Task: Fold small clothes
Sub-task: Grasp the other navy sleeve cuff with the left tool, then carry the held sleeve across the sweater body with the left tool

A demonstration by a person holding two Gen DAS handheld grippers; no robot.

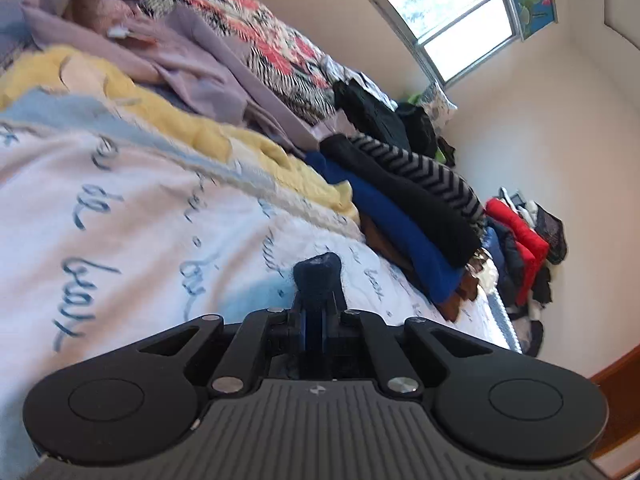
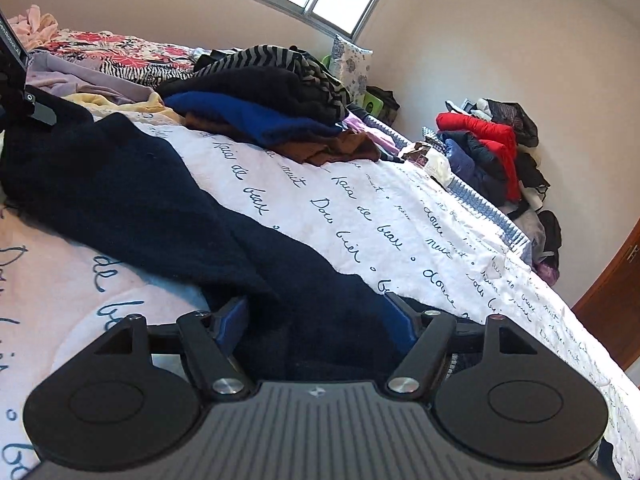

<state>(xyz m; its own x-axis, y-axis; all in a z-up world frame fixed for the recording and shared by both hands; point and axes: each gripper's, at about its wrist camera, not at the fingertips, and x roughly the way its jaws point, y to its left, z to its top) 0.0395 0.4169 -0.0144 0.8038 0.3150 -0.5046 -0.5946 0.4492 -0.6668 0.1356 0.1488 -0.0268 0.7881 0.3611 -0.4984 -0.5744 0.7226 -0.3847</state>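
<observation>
Now left tongs (image 1: 316, 276) pinch a fuzzy navy knit garment (image 2: 168, 208) — right tongs (image 2: 320, 320) spread wide around its folds.

You have a dark navy knit garment (image 2: 132, 184) on the white quilt with blue cursive script (image 2: 360, 216); behind it, a grey-and-black chevron-striped top (image 2: 280, 58) over royal-blue fabric (image 2: 240, 116).

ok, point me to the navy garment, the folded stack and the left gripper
navy garment (image 2: 160, 200), right wrist view, middle of the spread cloth.
folded stack (image 2: 256, 112), right wrist view, blue layer.
left gripper (image 1: 318, 276), left wrist view, fingertips pinching navy cloth.
</observation>
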